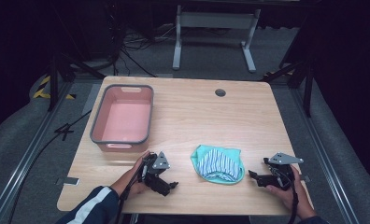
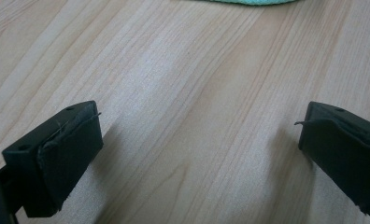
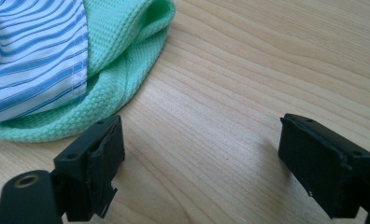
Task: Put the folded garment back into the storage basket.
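Both jaws spread and empty, the right gripper (image 1: 256, 177) is held just beside the green-and-striped cloth (image 1: 218, 164) lying between it and the left gripper (image 1: 170, 186), which is set slightly farther off.

A pink rectangular plastic tub with a grey rim (image 1: 148, 112) is sitting on the left half of the light wooden table (image 1: 197, 116), while a round dark cable hole (image 1: 220, 92) is lying near that table's far edge.
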### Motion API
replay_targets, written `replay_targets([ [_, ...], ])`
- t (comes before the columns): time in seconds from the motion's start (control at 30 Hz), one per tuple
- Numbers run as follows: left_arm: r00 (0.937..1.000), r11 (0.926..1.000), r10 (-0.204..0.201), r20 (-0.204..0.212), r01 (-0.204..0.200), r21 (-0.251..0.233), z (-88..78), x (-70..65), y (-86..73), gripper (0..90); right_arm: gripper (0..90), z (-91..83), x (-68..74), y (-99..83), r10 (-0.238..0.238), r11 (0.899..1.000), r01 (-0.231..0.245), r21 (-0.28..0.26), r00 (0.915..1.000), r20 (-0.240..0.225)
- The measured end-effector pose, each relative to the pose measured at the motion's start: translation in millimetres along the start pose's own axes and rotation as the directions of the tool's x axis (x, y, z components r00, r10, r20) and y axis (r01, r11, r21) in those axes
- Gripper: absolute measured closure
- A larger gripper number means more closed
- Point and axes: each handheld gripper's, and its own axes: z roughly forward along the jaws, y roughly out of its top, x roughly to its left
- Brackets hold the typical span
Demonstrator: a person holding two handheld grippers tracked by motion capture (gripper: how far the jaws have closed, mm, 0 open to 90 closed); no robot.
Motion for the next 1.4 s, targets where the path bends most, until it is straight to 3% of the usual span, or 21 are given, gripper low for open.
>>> replay_targets([
  [0.43,1.0000,1.0000,0.001,0.005,-0.001,0.002,-0.5,0.3,-0.6,0.0,14.7,0.0,0.1,0.0,0.001,1.000,-0.001,0.000,1.0000,-0.001],
  [0.77,0.9968,0.9977,0.063,0.049,-0.064,0.021,-3.2,4.6,1.5,3.6,15.5,-1.0,-0.3,1.4,0.006,1.000,-0.006,0.015,1.0000,-0.002],
  [0.87,0.9975,0.9986,0.053,0.047,-0.053,0.003,-3.2,7.0,5.0,13.9,22.1,-1.4,-0.2,3.6,0.015,1.000,-0.014,0.021,0.9998,-0.011],
  [0.97,0.9970,0.9979,0.063,0.045,-0.064,0.012,0.2,7.5,13.3,17.8,27.9,-5.3,2.5,9.8,0.019,1.000,-0.019,-0.012,0.9986,-0.049],
  [1.03,0.9965,0.9974,0.072,0.043,-0.071,-0.006,1.4,7.0,20.9,23.4,32.8,-9.2,7.9,18.4,-0.002,0.999,0.000,-0.040,0.9987,-0.051],
  [1.13,0.9967,0.9967,0.077,0.024,-0.077,-0.027,3.3,8.5,34.5,24.4,35.7,-9.8,13.9,28.1,-0.020,0.998,0.017,-0.054,0.9982,-0.056],
  [1.2,0.9971,0.9969,0.073,0.025,-0.072,-0.033,4.6,9.8,39.2,24.8,38.3,-7.6,16.3,34.7,-0.030,0.998,0.027,-0.052,0.9980,-0.056],
  [1.33,0.9969,0.9964,0.077,-0.018,-0.077,-0.033,14.7,14.2,57.9,26.3,39.5,0.6,20.0,44.7,-0.038,0.998,0.036,-0.041,0.9978,-0.054],
  [1.4,0.9980,0.9973,0.062,-0.012,-0.062,-0.038,19.4,18.3,64.8,26.6,39.6,5.0,21.3,47.8,-0.053,0.998,0.052,-0.029,0.9976,-0.045],
])
